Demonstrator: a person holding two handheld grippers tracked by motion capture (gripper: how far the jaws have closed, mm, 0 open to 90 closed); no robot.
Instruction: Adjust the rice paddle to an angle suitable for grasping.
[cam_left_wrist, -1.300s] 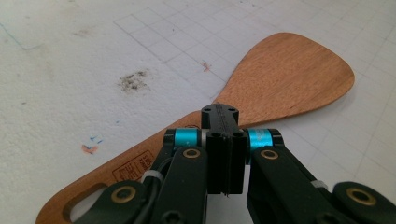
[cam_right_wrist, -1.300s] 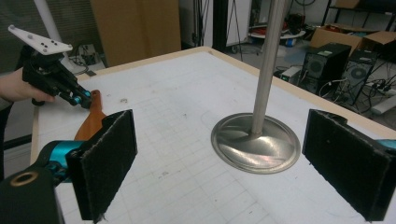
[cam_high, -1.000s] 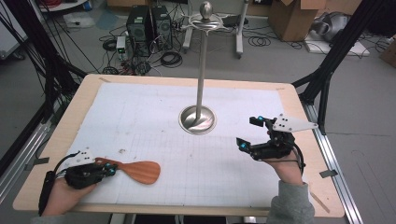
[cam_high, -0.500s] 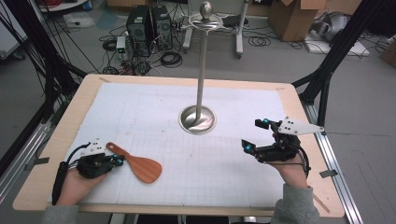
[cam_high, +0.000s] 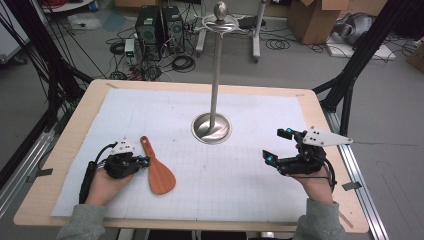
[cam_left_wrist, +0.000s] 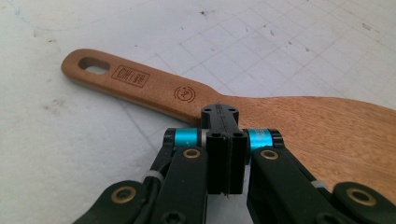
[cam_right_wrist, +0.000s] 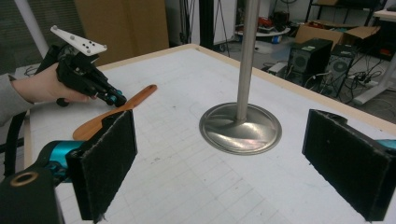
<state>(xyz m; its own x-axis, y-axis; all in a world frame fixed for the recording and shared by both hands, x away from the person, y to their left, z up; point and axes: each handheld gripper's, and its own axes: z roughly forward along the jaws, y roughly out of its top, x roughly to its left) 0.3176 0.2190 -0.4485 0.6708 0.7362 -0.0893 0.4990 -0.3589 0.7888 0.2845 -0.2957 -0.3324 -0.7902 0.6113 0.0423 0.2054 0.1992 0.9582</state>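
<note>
Wooden spatula (cam_high: 156, 169) lies flat on the white grid mat (cam_high: 240, 200), front-left area, handle pointing away from the person, blade toward them. Hang hole at the handle tip, probably meant for the hooks at the top of the metal stand (cam_high: 215, 70), which sits mid-table, well apart from the spatula.

Left gripper (cam_high: 142, 161) is at the spatula's neck, just where handle widens into blade. In the left gripper view the jaws are pressed together with no gap, tips touching or just over the wood. Not clamped on it as far as I can tell; contact point is hidden behind the jaw tips. Looks like nudging or pinning rather than a grasp.

Right gripper (cam_high: 278, 146) hovers over the mat on the right, jaws spread wide, holding nothing, aimed toward the stand base (cam_right_wrist: 240, 127). Likely waiting to take a handover.
</note>
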